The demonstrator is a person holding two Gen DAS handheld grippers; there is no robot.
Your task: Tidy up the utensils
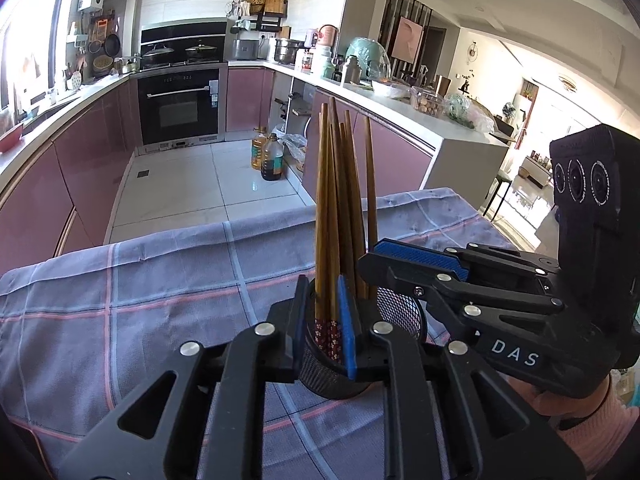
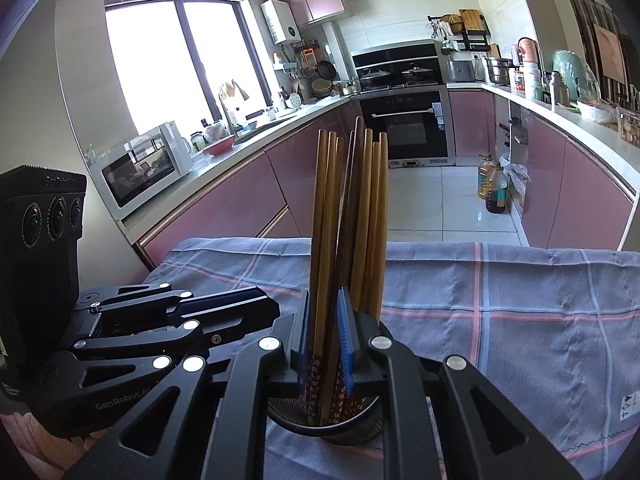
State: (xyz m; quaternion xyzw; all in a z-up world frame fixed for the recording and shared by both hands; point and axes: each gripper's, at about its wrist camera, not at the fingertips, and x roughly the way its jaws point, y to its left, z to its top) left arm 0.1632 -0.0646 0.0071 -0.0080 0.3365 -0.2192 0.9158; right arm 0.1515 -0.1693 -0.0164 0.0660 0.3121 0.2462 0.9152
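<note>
The chopsticks (image 1: 340, 216) stand tips-up in a black mesh holder (image 1: 400, 308) on the desk (image 1: 120, 300), which is covered with a grey-blue checked cloth. They look like thin, stiff wooden sticks: light, smooth, likely to slide against one another and fan out if pinched loosely. The patterned square butts near the holder's rim seem the best place to take hold, low down where the bundle is tight; the tapered tips would slip. The mesh holder itself looks light enough to tip if the sticks are pulled sideways rather than straight up. The left tongs (image 1: 326, 320) straddle two or three sticks with blue pads slightly parted, apparently not pressing on them, so released. The right tongs (image 2: 324, 340) likewise bracket a few sticks with a small gap, the pads seeming not to clamp. The left wrist view shows the right tongs from the side, reaching over the holder's rim, and the holder's mesh wall; the right wrist view shows the rim from above, more of the floral butts inside, and the microwave (image 2: 140, 168) and window beyond.
</note>
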